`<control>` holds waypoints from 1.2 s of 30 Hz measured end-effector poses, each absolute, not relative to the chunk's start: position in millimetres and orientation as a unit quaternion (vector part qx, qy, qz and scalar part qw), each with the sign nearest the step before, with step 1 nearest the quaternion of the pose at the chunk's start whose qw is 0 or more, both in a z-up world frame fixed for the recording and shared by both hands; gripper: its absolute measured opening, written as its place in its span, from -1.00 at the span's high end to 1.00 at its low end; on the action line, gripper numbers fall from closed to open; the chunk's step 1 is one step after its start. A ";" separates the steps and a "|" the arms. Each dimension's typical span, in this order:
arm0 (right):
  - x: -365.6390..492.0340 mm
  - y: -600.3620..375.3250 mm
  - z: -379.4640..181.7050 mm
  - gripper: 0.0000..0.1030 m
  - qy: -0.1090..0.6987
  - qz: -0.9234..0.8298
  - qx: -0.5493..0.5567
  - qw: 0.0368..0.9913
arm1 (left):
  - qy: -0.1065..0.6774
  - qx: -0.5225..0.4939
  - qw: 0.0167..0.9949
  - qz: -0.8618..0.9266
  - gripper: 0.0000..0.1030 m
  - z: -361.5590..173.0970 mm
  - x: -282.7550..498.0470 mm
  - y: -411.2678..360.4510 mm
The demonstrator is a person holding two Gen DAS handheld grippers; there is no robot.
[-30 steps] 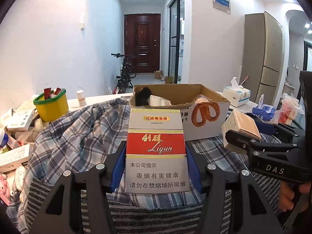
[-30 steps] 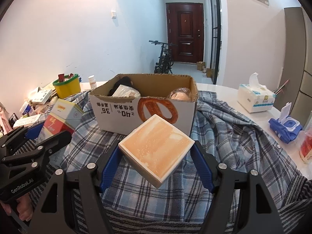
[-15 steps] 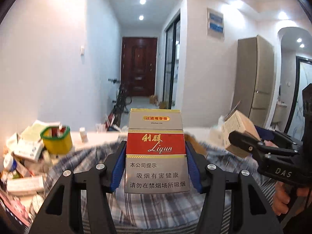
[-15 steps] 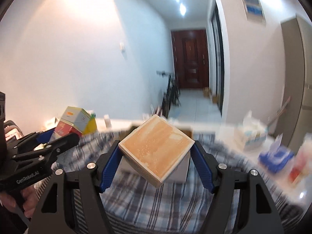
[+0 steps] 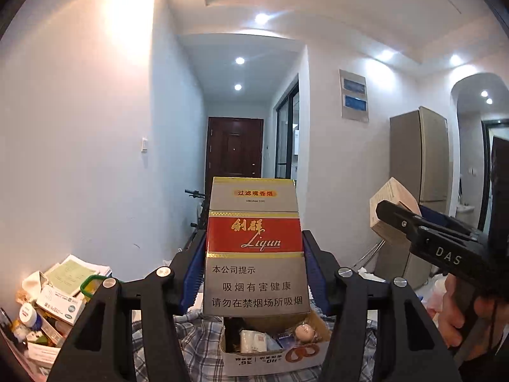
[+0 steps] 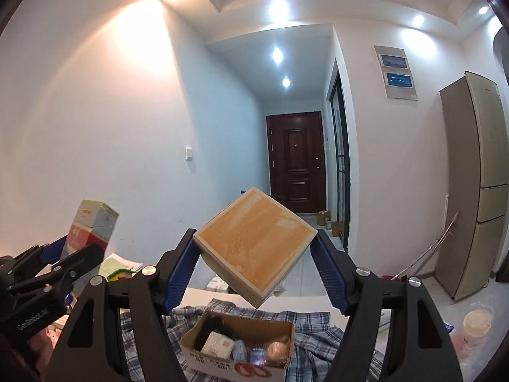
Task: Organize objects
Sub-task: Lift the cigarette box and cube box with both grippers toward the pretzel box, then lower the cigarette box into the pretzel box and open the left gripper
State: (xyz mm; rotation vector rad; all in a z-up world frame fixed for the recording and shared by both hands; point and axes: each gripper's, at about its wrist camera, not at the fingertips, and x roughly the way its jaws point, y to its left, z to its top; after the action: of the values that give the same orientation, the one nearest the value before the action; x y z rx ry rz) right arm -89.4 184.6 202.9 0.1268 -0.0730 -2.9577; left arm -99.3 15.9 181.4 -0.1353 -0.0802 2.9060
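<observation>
Left wrist view: the left gripper [image 5: 254, 270] clamps a red and grey cigarette carton [image 5: 254, 245] at frame centre, above the cardboard box [image 5: 270, 347] at the bottom, which already holds several items.

Right wrist view: the right gripper [image 6: 256, 270] grips a tilted orange-topped box [image 6: 254, 242] by two corners at centre. Both are not yet placed.

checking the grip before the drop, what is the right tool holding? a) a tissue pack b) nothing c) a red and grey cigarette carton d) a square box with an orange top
d: the right tool has its blue pads pressed on a square box with an orange top, held above the cardboard box.
</observation>
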 end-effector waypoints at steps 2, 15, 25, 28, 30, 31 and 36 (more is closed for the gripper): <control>-94.4 184.0 195.9 -0.37 -0.027 -0.995 0.041 0.088 | -0.030 -0.051 0.115 0.992 -0.15 178.9 -104.8 13.5; -122.5 188.1 162.9 -0.37 -0.026 -0.992 0.079 0.098 | -0.028 -0.074 0.125 0.989 -0.15 174.0 -134.7 22.6; -133.9 182.7 158.0 -0.37 -0.009 -0.991 0.088 0.095 | -0.009 -0.116 0.114 0.987 -0.15 152.6 -171.9 39.6; -144.1 183.2 153.9 -0.37 -0.008 -0.990 0.102 0.092 | -0.015 -0.144 0.114 0.983 -0.15 141.6 -190.3 40.1; -155.1 179.5 145.2 -0.37 -0.002 -0.989 0.121 0.084 | -0.018 -0.169 0.104 0.980 -0.15 130.2 -208.8 39.6; -161.2 177.4 140.5 -0.36 0.002 -0.988 0.132 0.081 | -0.019 -0.177 0.100 0.979 -0.15 126.2 -214.3 40.1; -182.7 192.0 130.8 -0.37 -0.026 -0.983 0.166 0.079 | -0.036 -0.225 0.120 0.966 -0.15 97.6 -246.5 40.3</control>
State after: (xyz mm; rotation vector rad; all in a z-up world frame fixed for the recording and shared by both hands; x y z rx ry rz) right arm -182.7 192.0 130.8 0.4966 -0.0786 -2.9417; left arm -246.5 40.3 97.6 -0.6565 -0.1042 2.8247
